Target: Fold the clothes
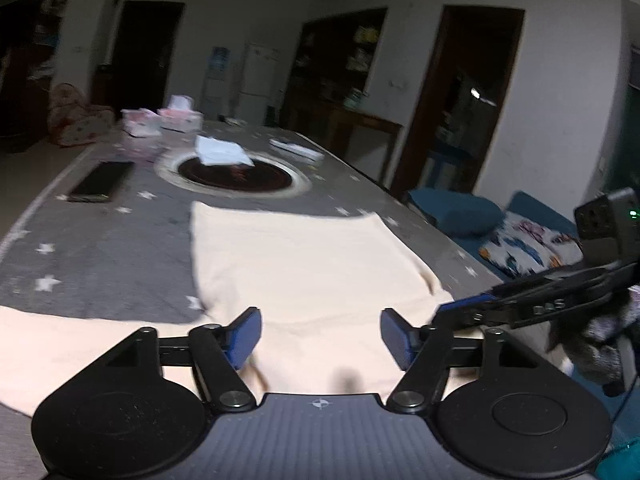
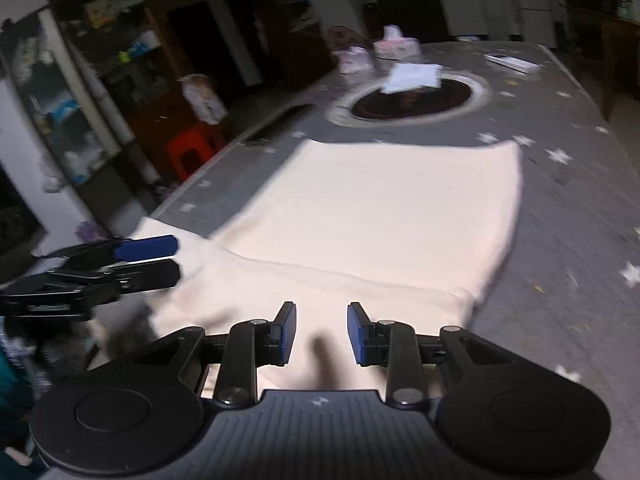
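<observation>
A cream garment [image 1: 304,268] lies flat on the grey star-patterned tablecloth [image 1: 100,248], with a folded band along its near edge and a sleeve running off to the left. My left gripper [image 1: 320,338] is open and empty, hovering just above the garment's near edge. My right gripper [image 2: 321,334] is open and empty above the same edge of the garment [image 2: 384,208]. The right gripper also shows at the right of the left wrist view [image 1: 520,300]. The left gripper shows at the left of the right wrist view [image 2: 152,260].
A round dark hotplate [image 1: 234,176] with white paper [image 1: 222,152] on it sits in the table's middle. A black phone [image 1: 100,182], tissue boxes [image 1: 178,120] and a white remote [image 1: 296,148] lie farther back. A blue sofa [image 1: 500,232] stands right of the table, a red stool [image 2: 192,152] left.
</observation>
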`<state>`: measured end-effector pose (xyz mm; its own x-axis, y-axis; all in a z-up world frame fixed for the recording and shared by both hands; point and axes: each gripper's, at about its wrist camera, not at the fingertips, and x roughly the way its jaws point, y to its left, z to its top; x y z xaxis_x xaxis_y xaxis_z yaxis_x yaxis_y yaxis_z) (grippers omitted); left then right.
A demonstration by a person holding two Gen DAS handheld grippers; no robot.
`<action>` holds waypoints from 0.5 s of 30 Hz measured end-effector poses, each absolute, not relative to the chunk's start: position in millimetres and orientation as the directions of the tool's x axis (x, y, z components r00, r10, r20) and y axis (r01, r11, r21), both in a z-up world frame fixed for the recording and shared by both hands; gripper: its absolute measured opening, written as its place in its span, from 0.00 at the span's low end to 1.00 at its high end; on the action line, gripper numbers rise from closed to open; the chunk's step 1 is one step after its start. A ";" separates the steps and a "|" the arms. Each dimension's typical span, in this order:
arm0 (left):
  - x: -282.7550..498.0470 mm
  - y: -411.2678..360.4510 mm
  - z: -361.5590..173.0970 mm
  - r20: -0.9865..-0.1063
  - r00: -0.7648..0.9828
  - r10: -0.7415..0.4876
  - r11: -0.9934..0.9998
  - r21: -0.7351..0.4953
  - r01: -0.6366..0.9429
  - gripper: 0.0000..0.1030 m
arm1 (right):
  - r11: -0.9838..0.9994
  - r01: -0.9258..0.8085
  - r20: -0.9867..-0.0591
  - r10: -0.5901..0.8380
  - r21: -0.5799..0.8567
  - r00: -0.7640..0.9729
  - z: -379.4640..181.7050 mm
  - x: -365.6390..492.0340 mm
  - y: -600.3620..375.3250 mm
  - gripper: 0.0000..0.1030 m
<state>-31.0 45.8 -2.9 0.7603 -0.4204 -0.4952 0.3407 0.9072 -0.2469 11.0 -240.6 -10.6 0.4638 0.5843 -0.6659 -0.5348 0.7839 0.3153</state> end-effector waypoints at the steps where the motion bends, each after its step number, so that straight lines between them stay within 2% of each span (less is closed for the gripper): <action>1: -29.1 43.3 -5.9 -0.503 0.752 -0.425 0.905 -0.251 0.344 0.62 | 0.793 -0.530 -0.677 0.568 0.299 0.468 -13.4 10.5 -241.6 0.27; 4: -22.5 38.0 -14.7 -0.530 0.733 -0.426 0.905 -0.256 0.341 0.58 | 0.808 -0.522 -0.684 0.545 0.273 0.484 -13.2 8.7 -246.9 0.27; 9: -15.7 38.5 -25.4 -0.562 0.716 -0.414 0.910 -0.268 0.316 0.57 | 0.818 -0.528 -0.639 0.535 0.228 0.553 -1.3 14.5 -248.3 0.28; 12: -17.4 45.6 -27.6 -0.566 0.717 -0.407 0.913 -0.282 0.296 0.54 | 0.848 -0.497 -0.685 0.474 0.186 0.553 -15.9 26.2 -246.3 0.27; 15: -26.0 58.0 -20.1 -0.548 0.749 -0.373 0.925 -0.280 0.257 0.53 | 0.842 -0.510 -0.678 0.478 0.173 0.559 -14.3 23.3 -243.2 0.28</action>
